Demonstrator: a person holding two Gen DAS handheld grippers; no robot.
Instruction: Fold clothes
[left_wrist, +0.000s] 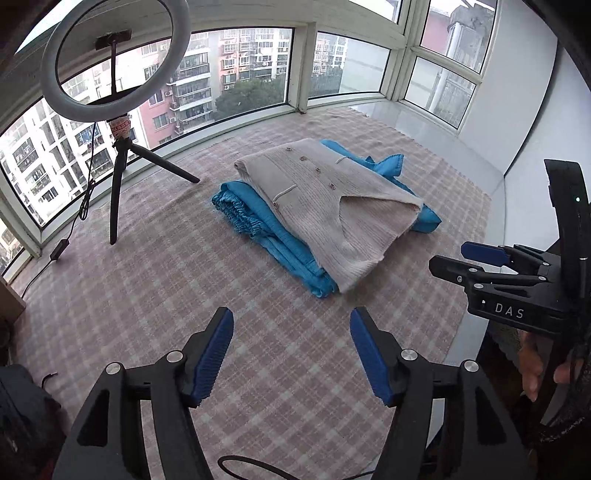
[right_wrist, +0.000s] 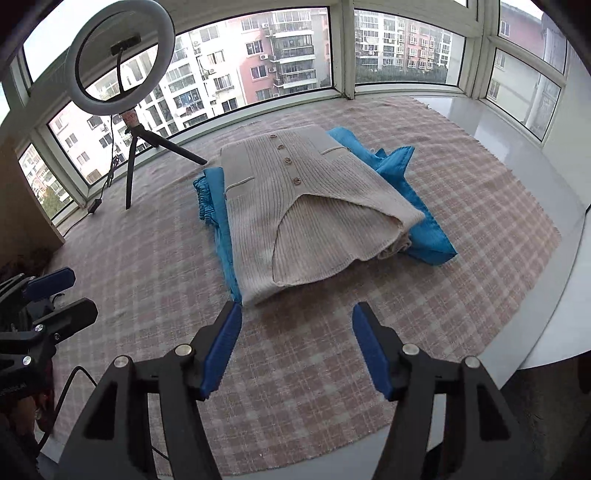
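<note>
Beige cardigan (right_wrist: 314, 206) folded atop blue garment (right_wrist: 417, 192), plaid cloth (right_wrist: 314, 369), right gripper (left_wrist: 469, 258) lettered "DAS", jaws apart and empty, left gripper (left_wrist: 291, 350) likewise

High-rise home: bay window (left_wrist: 240, 70) sill faces apartment blocks (right_wrist: 280, 48).

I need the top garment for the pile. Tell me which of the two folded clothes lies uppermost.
The beige ribbed cardigan, with buttons and pocket trim, lies on top; the blue garment sticks out beneath it on both sides.
</note>
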